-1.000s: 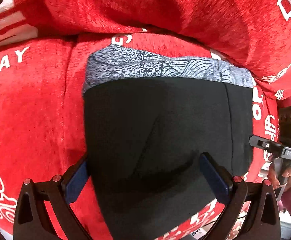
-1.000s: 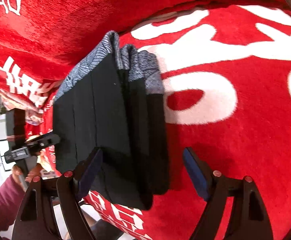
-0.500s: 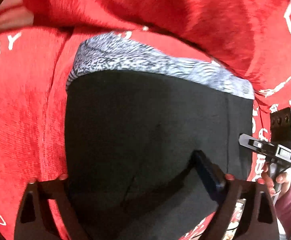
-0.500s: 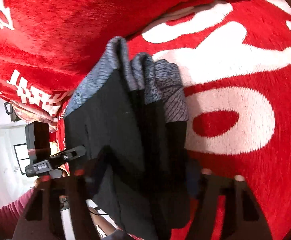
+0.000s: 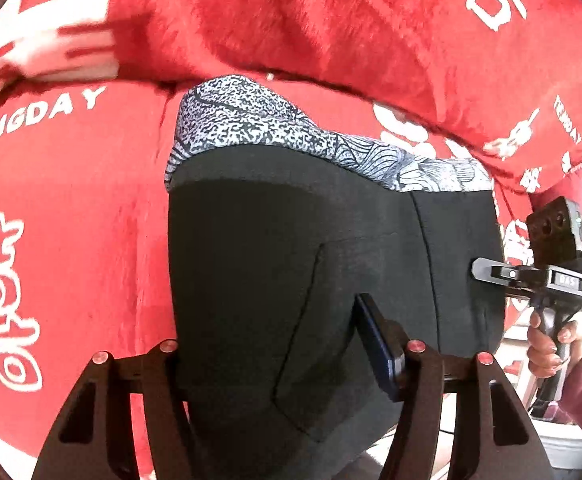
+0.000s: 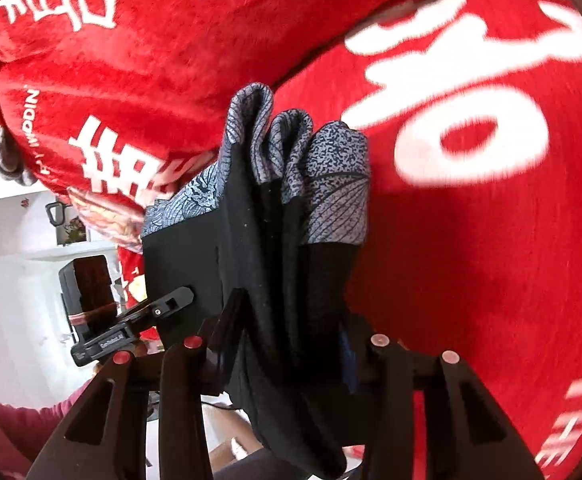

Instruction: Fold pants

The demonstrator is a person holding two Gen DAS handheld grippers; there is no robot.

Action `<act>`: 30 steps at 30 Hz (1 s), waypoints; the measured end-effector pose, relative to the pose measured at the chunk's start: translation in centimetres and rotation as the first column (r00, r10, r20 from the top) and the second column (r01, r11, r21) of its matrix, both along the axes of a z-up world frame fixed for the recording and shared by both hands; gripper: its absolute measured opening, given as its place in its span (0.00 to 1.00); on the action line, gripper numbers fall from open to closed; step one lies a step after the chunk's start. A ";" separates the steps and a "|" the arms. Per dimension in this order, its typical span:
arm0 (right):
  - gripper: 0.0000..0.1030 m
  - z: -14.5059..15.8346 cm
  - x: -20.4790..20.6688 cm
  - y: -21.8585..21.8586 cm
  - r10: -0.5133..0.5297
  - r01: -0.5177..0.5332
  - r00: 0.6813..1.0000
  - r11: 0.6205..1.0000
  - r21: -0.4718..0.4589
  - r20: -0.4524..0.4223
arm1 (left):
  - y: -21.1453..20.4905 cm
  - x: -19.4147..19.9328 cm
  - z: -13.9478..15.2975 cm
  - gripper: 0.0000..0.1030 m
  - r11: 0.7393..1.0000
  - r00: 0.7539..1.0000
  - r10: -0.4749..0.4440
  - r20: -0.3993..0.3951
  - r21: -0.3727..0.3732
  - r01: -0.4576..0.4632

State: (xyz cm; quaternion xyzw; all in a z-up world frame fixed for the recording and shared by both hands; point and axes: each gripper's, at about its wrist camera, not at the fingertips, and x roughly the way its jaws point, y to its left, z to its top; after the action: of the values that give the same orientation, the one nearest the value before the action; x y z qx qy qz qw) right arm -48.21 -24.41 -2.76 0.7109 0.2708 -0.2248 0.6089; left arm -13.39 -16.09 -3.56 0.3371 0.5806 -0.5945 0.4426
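Pants now raised, lower edge hidden behind both hand-held grippers.

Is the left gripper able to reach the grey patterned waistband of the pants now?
Probably not: the left gripper is shut on the black pants, and the waistband lies at their far end.

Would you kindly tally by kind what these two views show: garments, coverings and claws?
Pants, black with a grey patterned band, folded: 1
Red printed blanket: 1
Claws, left claw and right claw, each shut on the pants: 2
Total: 4
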 end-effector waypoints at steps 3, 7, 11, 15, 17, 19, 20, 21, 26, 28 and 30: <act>0.43 -0.4 0.2 2.4 0.015 -0.014 0.999 1.000 0.004 -0.029 | 1.1 -0.2 -2.5 0.68 0.999 0.999 0.012 0.045 0.047 -0.014; 0.55 -2.7 1.5 4.2 0.067 -0.068 0.982 0.998 0.005 -0.176 | 2.5 0.6 -4.8 0.97 0.998 0.986 0.040 0.163 0.046 -0.049; 0.67 -1.9 2.2 4.3 0.087 -0.101 0.949 0.994 -0.031 -0.303 | 2.4 1.1 -4.0 0.97 0.996 0.973 0.051 0.226 0.058 -0.066; 0.69 0.1 3.0 4.0 0.096 -0.137 0.885 0.989 -0.059 -0.456 | 3.1 1.3 -1.8 0.97 0.996 0.942 0.036 0.334 0.060 -0.059; 0.69 1.1 2.5 4.0 0.078 -0.116 0.870 0.992 -0.050 -0.487 | 3.5 0.8 -0.5 0.97 0.997 0.931 0.027 0.363 0.056 -0.051; 0.70 2.0 2.0 4.1 0.066 -0.096 0.865 0.995 -0.035 -0.497 | 3.9 0.9 0.9 0.97 0.998 0.922 0.025 0.387 0.049 -0.048; 0.71 2.5 2.0 4.2 0.067 -0.096 0.865 0.995 -0.033 -0.497 | 4.1 0.6 1.6 0.97 0.997 0.917 0.031 0.397 0.048 -0.054; 0.73 3.1 2.1 4.3 0.076 -0.105 0.864 0.994 -0.031 -0.498 | 4.2 0.3 2.0 0.97 0.997 0.915 0.037 0.402 0.048 -0.061; 0.77 5.4 3.3 4.8 0.127 -0.177 0.847 0.983 -0.048 -0.517 | 5.1 -1.0 4.3 0.97 0.992 0.905 0.085 0.418 0.045 -0.114; 0.77 6.2 3.4 5.1 0.146 -0.195 0.842 0.980 -0.041 -0.520 | 5.4 -1.8 5.0 0.98 0.990 0.898 0.106 0.426 0.038 -0.135; 0.79 6.9 4.0 5.4 0.172 -0.224 0.834 0.974 -0.036 -0.524 | 5.6 -2.3 5.7 0.99 0.988 0.897 0.118 0.427 0.038 -0.148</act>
State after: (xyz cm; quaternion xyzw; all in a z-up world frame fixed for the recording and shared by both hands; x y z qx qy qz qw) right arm -44.23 -19.02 4.15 0.5623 0.4856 -0.3562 0.5667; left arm -15.71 -10.46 2.11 0.4326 0.5128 -0.4549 0.5857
